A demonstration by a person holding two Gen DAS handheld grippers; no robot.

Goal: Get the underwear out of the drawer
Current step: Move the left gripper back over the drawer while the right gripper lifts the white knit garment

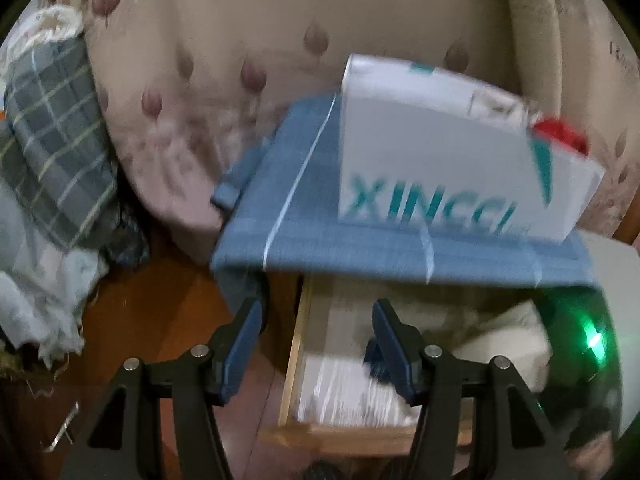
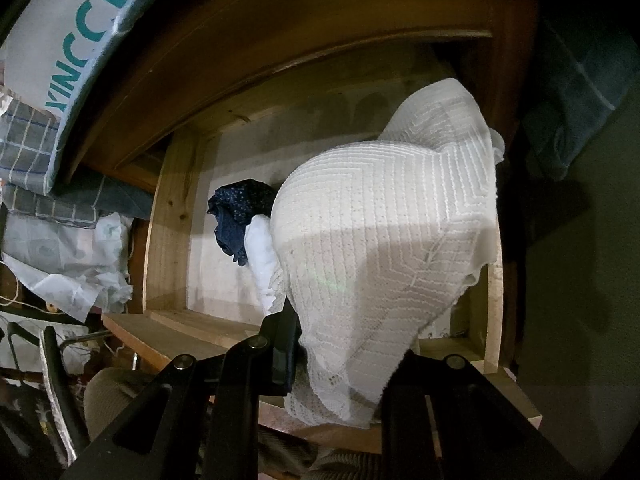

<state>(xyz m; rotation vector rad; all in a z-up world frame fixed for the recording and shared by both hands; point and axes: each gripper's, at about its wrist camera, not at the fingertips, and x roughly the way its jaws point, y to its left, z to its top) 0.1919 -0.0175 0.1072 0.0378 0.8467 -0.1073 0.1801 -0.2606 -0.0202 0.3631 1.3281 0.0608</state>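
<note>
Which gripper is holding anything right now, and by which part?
The right gripper is shut on the white knitted cloth, pinching its lower lacy edge above the open drawer. The left gripper is open and holds nothing.

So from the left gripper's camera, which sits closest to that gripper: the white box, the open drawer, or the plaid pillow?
1. Open drawer, right below the left gripper.
2. White box, up on the blue cloth, right of centre.
3. Plaid pillow, far left; box and pillow are close to call.
</note>
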